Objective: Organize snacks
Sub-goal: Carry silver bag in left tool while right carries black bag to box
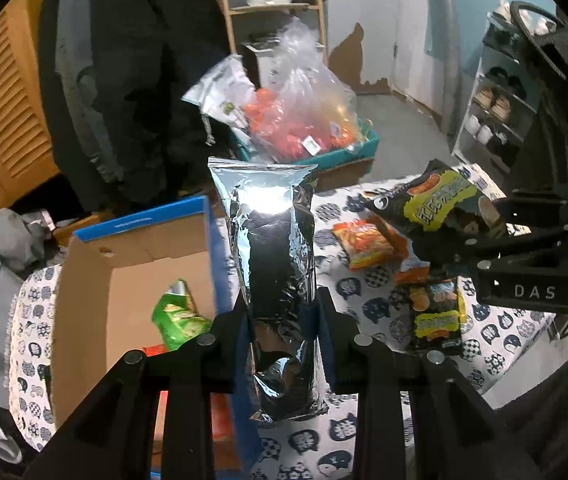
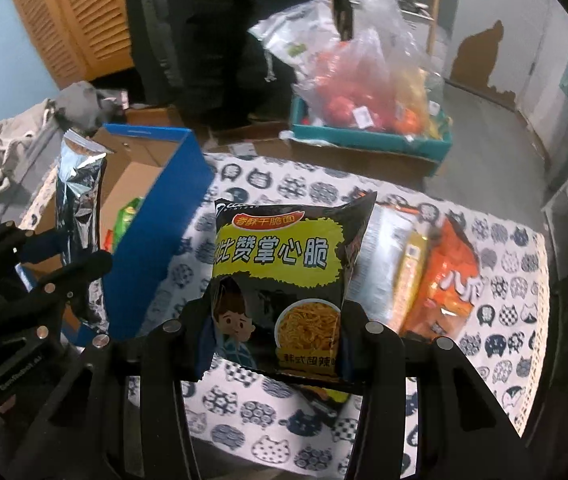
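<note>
Left wrist view. My left tool is clamped on a tall silver foil packet; the packet stands upright between the two fingers, gripped low on its body, most of it rising above the fingers. To the near left sits the blue-edged cardboard box, open, with a green snack bag lying inside. The packet hangs just beside the box's right wall, over the cat-print bench cloth. To the right, the right tool holds a black-and-yellow noodle packet above the bench. Under it lie an orange snack bag and a second black-and-yellow packet, flat on the cloth. Far behind, a teal tray carries a clear plastic bag.

Right wrist view. My right tool is closed on the noodle packet's lower edge; the packet stands upright, print facing me. Box lies to the left, well apart from this packet. Left tool at far left, holding the silver packet beside the box's open top. Orange bags lie on the cloth just right of my packet.
</note>
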### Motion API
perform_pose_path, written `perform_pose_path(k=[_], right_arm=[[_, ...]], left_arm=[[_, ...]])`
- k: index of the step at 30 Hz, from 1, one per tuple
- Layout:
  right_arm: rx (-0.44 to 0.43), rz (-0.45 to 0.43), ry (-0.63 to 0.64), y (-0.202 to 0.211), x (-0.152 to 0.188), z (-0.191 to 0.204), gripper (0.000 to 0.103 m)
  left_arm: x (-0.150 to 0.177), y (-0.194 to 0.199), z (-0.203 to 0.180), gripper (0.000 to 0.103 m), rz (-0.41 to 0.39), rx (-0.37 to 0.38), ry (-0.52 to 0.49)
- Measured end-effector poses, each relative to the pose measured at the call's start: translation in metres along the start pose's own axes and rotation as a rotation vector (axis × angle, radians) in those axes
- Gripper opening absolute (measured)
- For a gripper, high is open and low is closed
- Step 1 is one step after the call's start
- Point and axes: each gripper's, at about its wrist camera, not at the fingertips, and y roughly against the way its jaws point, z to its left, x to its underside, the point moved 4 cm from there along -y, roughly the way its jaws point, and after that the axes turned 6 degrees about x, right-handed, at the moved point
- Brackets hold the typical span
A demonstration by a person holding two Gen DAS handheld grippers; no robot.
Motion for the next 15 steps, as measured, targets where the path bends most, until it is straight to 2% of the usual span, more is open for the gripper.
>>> perform_pose_path(k=[15], right_arm=[[-0.045, 0.021, 0.050, -0.017, -0.032, 0.055, 0.046]], left_arm=[[0.018, 0.004, 0.090, 0.030, 0.009, -0.066, 0.152]])
